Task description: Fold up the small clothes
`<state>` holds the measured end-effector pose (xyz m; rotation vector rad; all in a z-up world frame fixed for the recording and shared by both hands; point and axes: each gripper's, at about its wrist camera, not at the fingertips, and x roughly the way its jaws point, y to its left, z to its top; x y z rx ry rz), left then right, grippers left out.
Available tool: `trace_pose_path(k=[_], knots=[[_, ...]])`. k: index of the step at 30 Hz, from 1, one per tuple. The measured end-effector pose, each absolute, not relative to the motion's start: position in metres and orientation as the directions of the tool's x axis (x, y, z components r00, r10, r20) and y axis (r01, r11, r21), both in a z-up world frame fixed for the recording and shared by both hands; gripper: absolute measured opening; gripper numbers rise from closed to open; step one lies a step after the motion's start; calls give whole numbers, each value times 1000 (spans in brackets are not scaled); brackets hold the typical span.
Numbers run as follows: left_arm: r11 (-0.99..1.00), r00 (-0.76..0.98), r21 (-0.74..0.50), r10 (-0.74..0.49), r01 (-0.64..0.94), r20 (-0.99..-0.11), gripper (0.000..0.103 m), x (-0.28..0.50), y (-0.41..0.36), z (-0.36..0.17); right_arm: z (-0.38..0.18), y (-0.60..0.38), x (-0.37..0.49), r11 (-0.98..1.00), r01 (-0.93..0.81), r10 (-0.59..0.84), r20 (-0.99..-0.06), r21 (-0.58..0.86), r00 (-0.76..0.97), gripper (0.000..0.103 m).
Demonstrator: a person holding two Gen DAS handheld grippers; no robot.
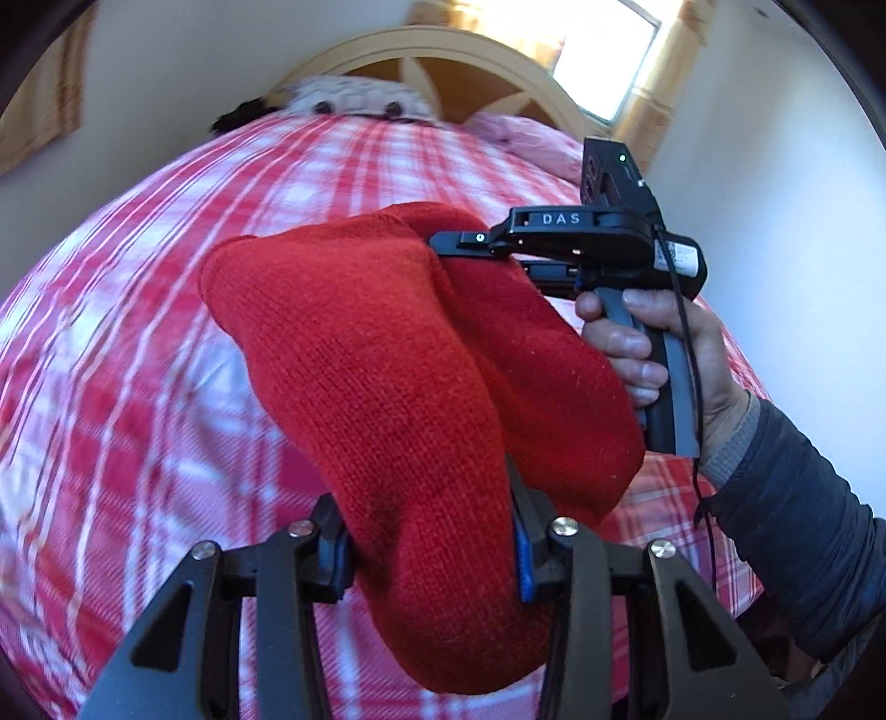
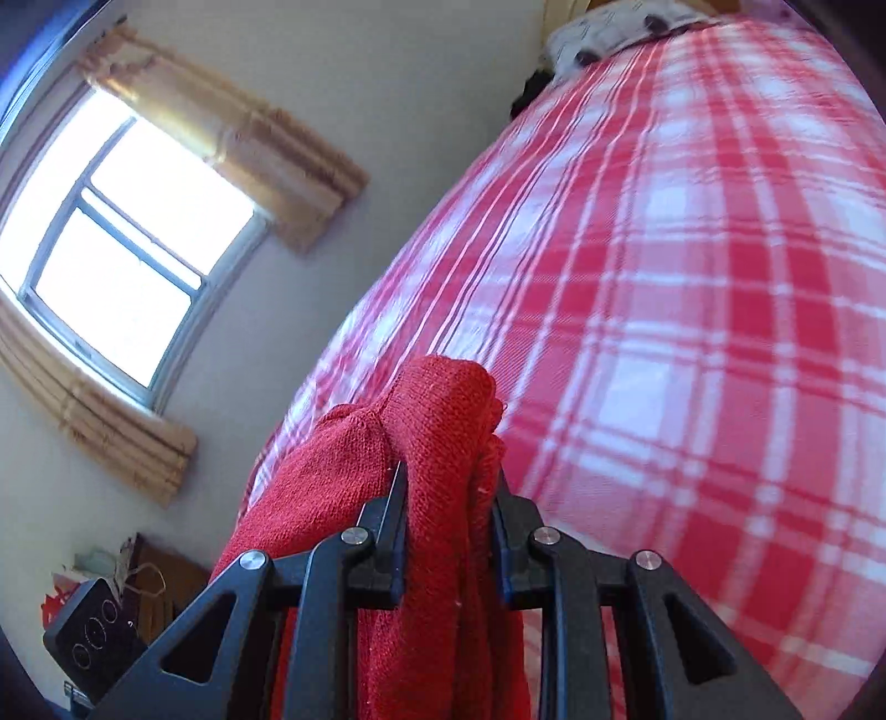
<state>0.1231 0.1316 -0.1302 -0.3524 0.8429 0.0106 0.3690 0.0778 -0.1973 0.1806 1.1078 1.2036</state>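
Note:
A red knitted garment [image 1: 387,354] hangs in the air above the bed, stretched between both grippers. My left gripper [image 1: 432,554] is shut on its near end, which bulges between the fingers. My right gripper [image 1: 470,246] comes in from the right, held by a hand, and is shut on the garment's far end. In the right wrist view the right gripper [image 2: 448,509] pinches a bunched fold of the red garment [image 2: 437,421], and the rest drapes down to the left.
The bed carries a red and white checked cover [image 1: 138,332], also seen in the right wrist view [image 2: 692,277]. A patterned pillow [image 1: 354,99] and wooden headboard [image 1: 443,50] lie at the far end. A window [image 2: 122,238] and a dark box [image 2: 94,637] are on the left.

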Motion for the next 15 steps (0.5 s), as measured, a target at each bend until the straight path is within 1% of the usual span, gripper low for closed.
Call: trace_pose_path(k=[4, 7, 8, 9, 13, 15], knots=[[905, 642, -363, -144, -222, -753, 44, 117, 160, -156, -214, 114, 353, 448, -692, 744, -666, 566, -63, 24], [890, 620, -386, -165, -241, -767, 45, 120, 168, -179, -227, 115, 349, 485, -668, 718, -693, 564, -64, 37], [888, 626, -395, -173, -235, -760, 47, 119, 168, -183, -229, 108, 349, 491, -645, 721, -689, 585, -76, 49], [884, 634, -406, -180, -232, -753, 47, 120, 169, -186, -232, 95, 348, 480, -613, 731, -673, 627, -115, 56], [879, 652, -423, -190, -219, -734, 53, 120, 172, -190, -230, 38, 326, 443, -600, 740, -649, 666, -175, 57], [874, 658, -436, -200, -215, -726, 56, 118, 175, -193, -230, 12, 307, 389, -575, 767, -599, 720, -231, 57]])
